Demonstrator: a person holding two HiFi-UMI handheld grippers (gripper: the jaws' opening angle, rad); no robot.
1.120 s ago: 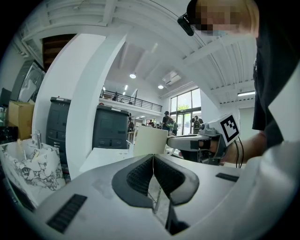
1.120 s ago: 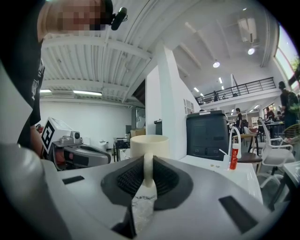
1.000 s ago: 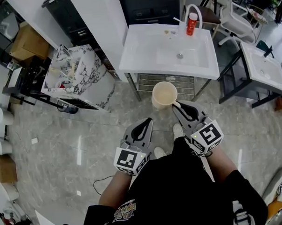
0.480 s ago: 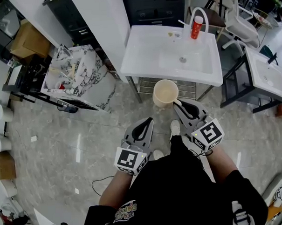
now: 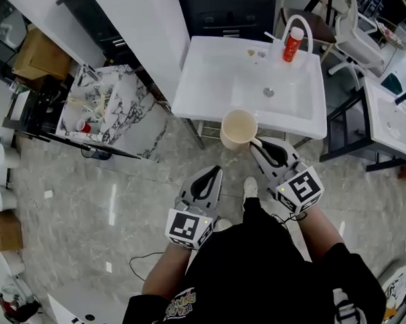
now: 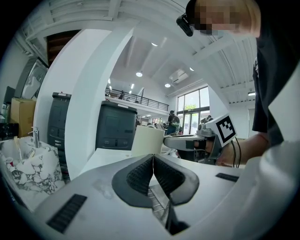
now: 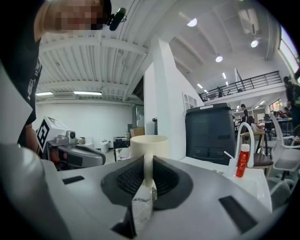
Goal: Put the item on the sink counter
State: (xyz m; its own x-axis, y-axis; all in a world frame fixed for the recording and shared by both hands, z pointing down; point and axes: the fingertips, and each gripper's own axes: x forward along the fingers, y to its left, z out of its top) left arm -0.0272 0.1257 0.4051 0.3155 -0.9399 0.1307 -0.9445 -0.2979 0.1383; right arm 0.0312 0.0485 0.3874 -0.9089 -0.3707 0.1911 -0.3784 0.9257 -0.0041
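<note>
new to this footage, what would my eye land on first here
The cream round mug stands out, held by its handle in the right gripper at the near edge of the white rectangular sink counter. A red bottle stands at the counter's far right corner, and the left gripper, shut and empty, hangs lower left of the mug.

honestly nothing in here is actually readable. closest thing to a sign is the black-and-white square markers on the cubes of the left gripper [image 5: 215,169], lower centre of the head view, and the right gripper [image 5: 253,143], centre right, but those are just blocky patterns, no letters or digits. the black shirt [image 5: 262,276] along the bottom has a yellowish print at lower left, too small to make out. the red bottle [image 5: 292,44] at upper right has a label i can't read either.
</note>
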